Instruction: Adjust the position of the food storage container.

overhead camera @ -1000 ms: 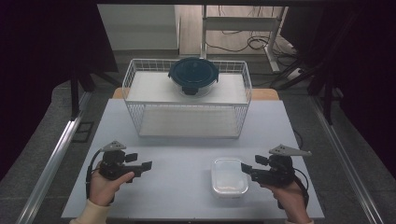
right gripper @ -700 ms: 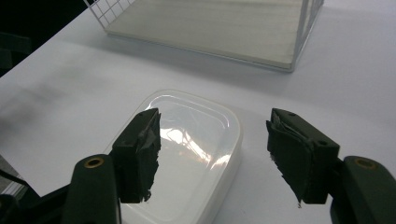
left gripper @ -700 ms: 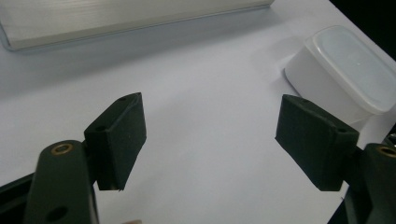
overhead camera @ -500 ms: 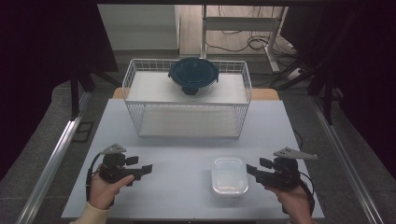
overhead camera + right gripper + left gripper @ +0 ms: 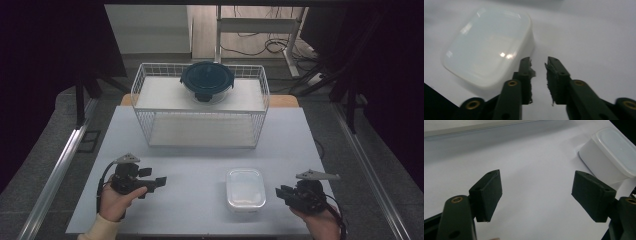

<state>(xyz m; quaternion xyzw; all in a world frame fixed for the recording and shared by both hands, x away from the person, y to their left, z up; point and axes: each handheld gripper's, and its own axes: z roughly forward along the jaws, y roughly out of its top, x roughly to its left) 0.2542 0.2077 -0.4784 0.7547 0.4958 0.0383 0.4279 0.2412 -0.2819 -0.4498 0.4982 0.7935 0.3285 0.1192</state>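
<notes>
The pale counter carries a white wire basket at its far side, a dark round lidded bowl on its upper shelf — contents hidden. A white lidded tub sits near the front, unlabelled. Left tongs gape wide, empty; right tongs — beside the tub — stand narrowly parted, empty.

A white wire basket is set at the table's far edge; cables are strewn beyond.
</notes>
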